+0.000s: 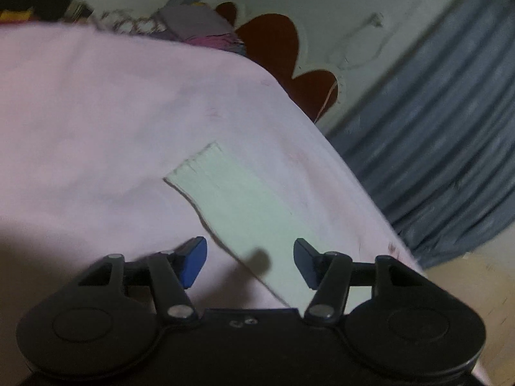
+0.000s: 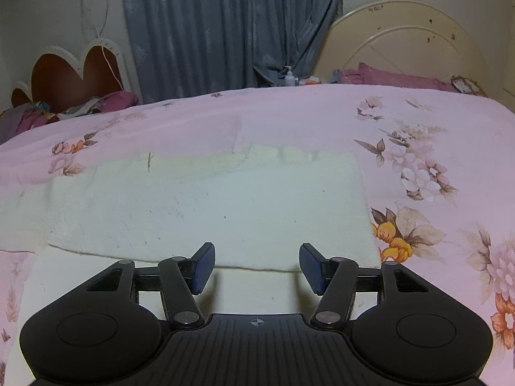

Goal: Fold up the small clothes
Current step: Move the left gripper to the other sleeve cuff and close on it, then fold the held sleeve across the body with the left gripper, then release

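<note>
On the bed, w/ its pink floral cover [image 2: 418,122], lies the white cloth [image 2: 206,206], a small towel-like piece, folded once: upper layer stops at an edge just ahead of the right tongs [image 2: 256,268], lower layer sticks out below that edge and runs under the tool. Right tongs stand partway apart, blue pads [image 2: 203,268] clear of the fabric, nothing between them; they hover over the cloth's near edge, pointing toward 12 o'clock.

Right-wrist view, background: blue curtain [image 2: 225,25] at 12, heart-shaped red headboard [image 2: 74,77] at 10, cream round headboard [image 2: 408,41] at 1–2, small pump bottle [image 2: 290,77] near 12 by the curtain foot, maroon pillows [image 2: 396,78] at 1.

Left-wrist view is blurred and tilted. Left tongs [image 1: 250,262] also partway apart, empty, no pad touching anything. Ahead of them a narrow strip of the white cloth [image 1: 238,206] runs from 6 up toward 11 across the pink cover [image 1: 96,112]; its far end looks ribbed or fringed, too blurry to say which. Curtain [image 1: 450,148] at 3, red headboard [image 1: 276,48] at 12–1, heap of mixed clothes [image 1: 196,22] at 11–12 past the cover's edge, dark items [image 1: 35,0] at 10, not identifiable.
</note>
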### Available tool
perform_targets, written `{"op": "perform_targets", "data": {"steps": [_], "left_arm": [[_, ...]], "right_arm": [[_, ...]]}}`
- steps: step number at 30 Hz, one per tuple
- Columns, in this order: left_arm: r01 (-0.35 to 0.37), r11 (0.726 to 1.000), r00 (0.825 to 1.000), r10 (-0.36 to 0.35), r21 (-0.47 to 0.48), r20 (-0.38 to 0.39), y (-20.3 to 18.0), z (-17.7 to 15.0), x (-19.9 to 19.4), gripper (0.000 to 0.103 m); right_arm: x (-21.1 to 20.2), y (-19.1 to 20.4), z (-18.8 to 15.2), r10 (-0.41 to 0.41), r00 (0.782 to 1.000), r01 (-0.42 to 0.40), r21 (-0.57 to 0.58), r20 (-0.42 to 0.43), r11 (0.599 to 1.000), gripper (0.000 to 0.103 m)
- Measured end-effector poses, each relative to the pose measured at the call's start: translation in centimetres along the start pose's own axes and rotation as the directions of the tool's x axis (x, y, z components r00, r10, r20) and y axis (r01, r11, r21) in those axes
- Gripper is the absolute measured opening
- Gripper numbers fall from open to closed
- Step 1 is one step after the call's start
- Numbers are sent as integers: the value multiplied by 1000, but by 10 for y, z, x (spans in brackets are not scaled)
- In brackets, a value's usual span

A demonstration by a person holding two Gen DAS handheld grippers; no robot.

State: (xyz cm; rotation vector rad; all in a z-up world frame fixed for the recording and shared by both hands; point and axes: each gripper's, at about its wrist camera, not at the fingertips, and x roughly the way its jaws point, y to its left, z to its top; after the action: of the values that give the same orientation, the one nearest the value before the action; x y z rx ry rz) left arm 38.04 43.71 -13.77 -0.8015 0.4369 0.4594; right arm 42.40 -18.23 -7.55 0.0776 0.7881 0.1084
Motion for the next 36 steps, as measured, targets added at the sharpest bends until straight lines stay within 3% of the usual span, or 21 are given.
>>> {"op": "perform_targets", "data": {"steps": [6, 10, 12, 14, 16, 18, 21, 24, 27, 29, 33, 36], "left_arm": [[33, 996, 999, -31, -78, 31, 15, 12, 22, 37], [30, 990, 1000, -29, -135, 7, 32, 26, 36, 4], [57, 981, 998, -54, -185, 23, 36, 30, 31, 3], [88, 989, 993, -78, -116, 92, 23, 33, 15, 3], [41, 996, 997, -35, -83, 63, 17, 26, 16, 3], [10, 991, 1000, -7, -130, 25, 21, 23, 24, 3], [55, 995, 997, -51, -77, 49, 0, 19, 14, 3], [132, 990, 991, -134, 50, 30, -41, 13, 9, 3], [235, 954, 972, -232, 184, -36, -100, -9, 6, 3], [305, 915, 952, -286, 263, -109, -144, -31, 7, 3], [412, 827, 907, -335, 381, -255, -215, -96, 9, 3], [480, 754, 868, -333, 448, -369, -265, -149, 16, 3]], "right_arm": [[-1, -2, 3, -23, 1000, 23, 9, 6, 1000, 58], [2, -10, 5, -42, 999, 42, 51, 2, 998, 58], [4, -15, 4, -47, 999, 48, 65, -11, 997, 58], [4, -18, 3, -47, 999, 48, 70, -14, 996, 58], [4, -22, 2, -46, 999, 47, 66, -14, 997, 58], [6, -26, 1, -47, 999, 49, 77, -22, 996, 58], [5, -31, 1, -50, 999, 51, 94, -13, 994, 58], [2, -39, 0, -48, 999, 49, 102, -6, 994, 58], [0, -47, -2, -45, 999, 45, 122, -1, 991, 58], [-3, -52, -3, -43, 999, 42, 134, 2, 990, 58], [-10, -60, -2, -32, 999, 29, 153, 18, 988, 58], [-19, -67, 0, -26, 999, 20, 164, 38, 986, 58]]}}
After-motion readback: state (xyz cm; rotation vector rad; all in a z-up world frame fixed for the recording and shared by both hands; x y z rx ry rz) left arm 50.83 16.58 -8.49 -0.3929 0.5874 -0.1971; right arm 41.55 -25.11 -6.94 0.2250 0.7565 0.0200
